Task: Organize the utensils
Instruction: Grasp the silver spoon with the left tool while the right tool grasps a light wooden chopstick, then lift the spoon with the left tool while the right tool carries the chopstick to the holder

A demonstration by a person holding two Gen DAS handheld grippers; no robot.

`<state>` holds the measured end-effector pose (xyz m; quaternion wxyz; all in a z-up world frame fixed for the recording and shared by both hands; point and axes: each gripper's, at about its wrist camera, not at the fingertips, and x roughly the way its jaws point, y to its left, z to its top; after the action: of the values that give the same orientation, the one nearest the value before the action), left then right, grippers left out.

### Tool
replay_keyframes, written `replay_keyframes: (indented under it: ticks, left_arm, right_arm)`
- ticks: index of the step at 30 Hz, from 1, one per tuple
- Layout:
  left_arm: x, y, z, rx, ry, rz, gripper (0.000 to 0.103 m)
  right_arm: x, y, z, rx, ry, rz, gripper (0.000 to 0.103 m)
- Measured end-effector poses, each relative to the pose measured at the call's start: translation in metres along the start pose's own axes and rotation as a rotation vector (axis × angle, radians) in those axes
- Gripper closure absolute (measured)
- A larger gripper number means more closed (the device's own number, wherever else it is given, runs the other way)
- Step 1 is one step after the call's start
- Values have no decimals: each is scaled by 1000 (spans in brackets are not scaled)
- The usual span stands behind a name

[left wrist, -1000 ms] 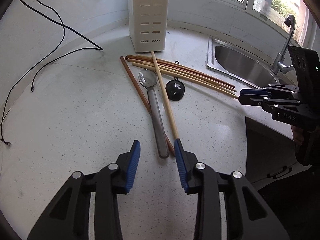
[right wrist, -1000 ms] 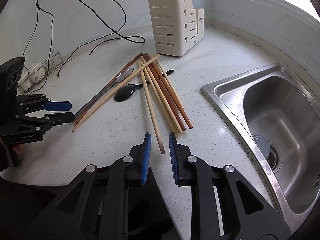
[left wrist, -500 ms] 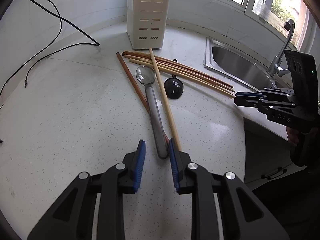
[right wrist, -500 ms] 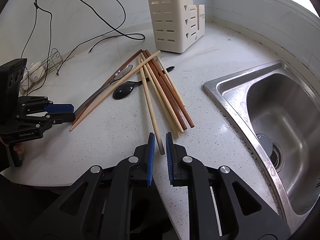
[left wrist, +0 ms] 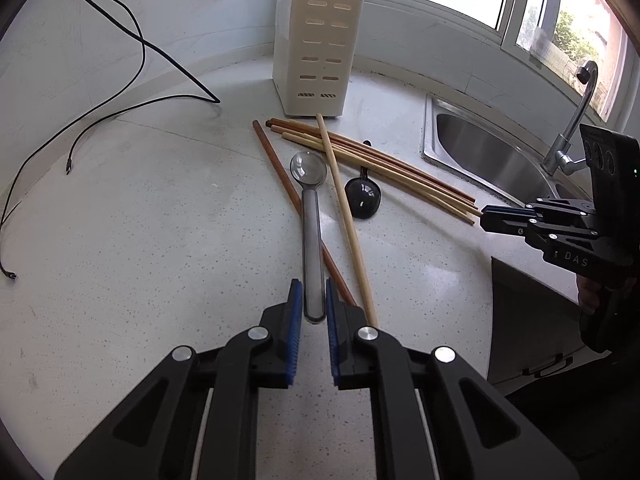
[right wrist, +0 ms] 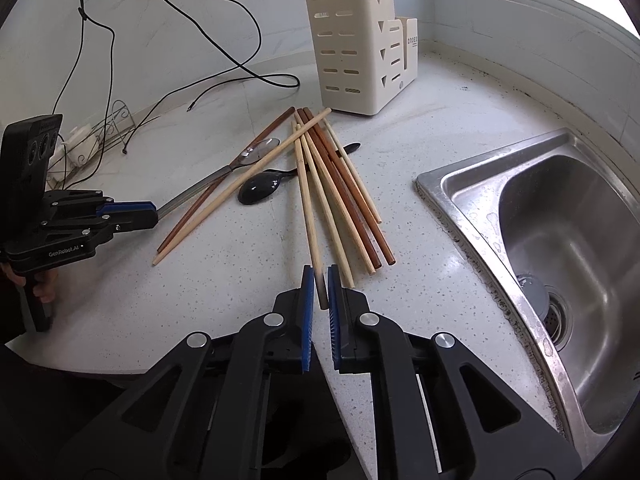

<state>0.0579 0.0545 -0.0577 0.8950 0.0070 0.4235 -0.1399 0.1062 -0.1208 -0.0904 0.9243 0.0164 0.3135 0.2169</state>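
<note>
A metal spoon (left wrist: 309, 184) lies on the white counter, its handle end between the blue pads of my left gripper (left wrist: 311, 300), which is shut on it; the spoon also shows in the right wrist view (right wrist: 224, 174). My right gripper (right wrist: 319, 286) is shut on the near end of a pale chopstick (right wrist: 306, 192). Several more pale and brown chopsticks (right wrist: 344, 196) lie fanned beside it, and a black spoon (left wrist: 363, 198) lies among them. A cream utensil holder (left wrist: 316, 56) stands at the back; it also shows in the right wrist view (right wrist: 356, 48).
A steel sink (right wrist: 560, 240) with a tap (left wrist: 576, 120) lies to the right. Black cables (left wrist: 132, 80) trail over the counter's left side. The counter's front edge (right wrist: 120, 368) is close to both grippers.
Both grippers have moved forward and closed: the left onto the metal spoon's handle, the right onto the pale chopstick's end.
</note>
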Motion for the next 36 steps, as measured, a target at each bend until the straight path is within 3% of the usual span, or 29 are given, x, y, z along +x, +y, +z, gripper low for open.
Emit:
replay_keyframes:
  ticks: [11, 21, 36]
  left_arm:
    - [-35, -3, 25, -64, -119, 62, 94]
    - [-44, -5, 43, -130, -205, 98, 100]
    - [-63, 1, 68, -206, -280, 125, 100]
  right_arm:
    - [-44, 1, 26, 27, -169, 41, 98]
    - [-58, -1, 58, 79, -303, 98, 98]
    - [-62, 5, 97, 67, -389, 85, 99]
